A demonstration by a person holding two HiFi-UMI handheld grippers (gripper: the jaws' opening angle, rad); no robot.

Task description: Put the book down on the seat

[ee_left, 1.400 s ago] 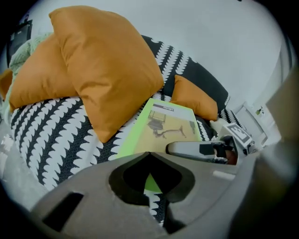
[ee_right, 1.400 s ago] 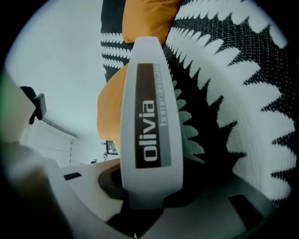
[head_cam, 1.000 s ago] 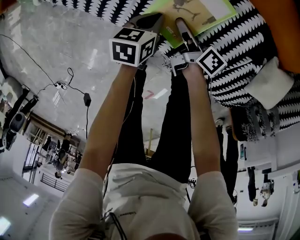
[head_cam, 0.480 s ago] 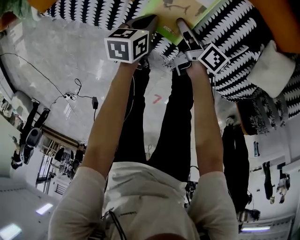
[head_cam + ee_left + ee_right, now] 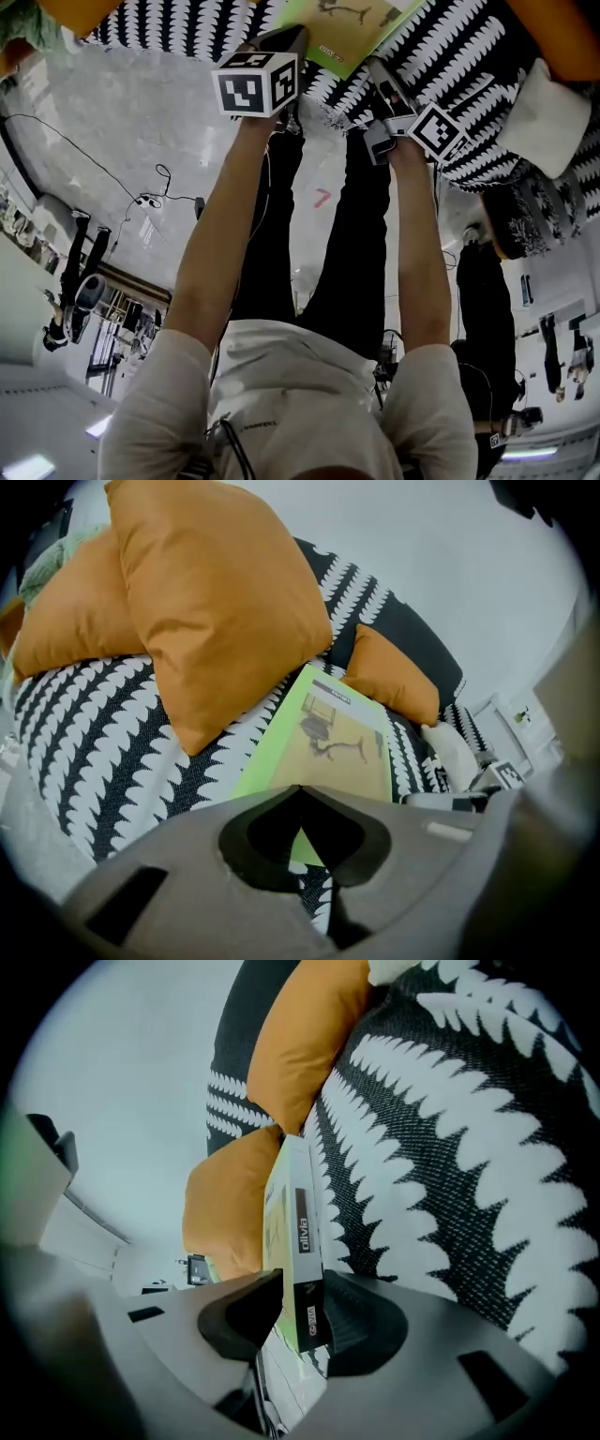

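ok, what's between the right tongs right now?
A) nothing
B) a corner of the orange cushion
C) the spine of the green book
C: the right gripper view shows the book spine-on between the right tongs, whose jaws have just been closing on it.

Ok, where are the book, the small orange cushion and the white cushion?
book (image 5: 345, 747): left gripper view, middle of its yellow cover.
small orange cushion (image 5: 394, 682): left gripper view, centre of its face.
white cushion (image 5: 544, 117): head view, middle of its upper side.
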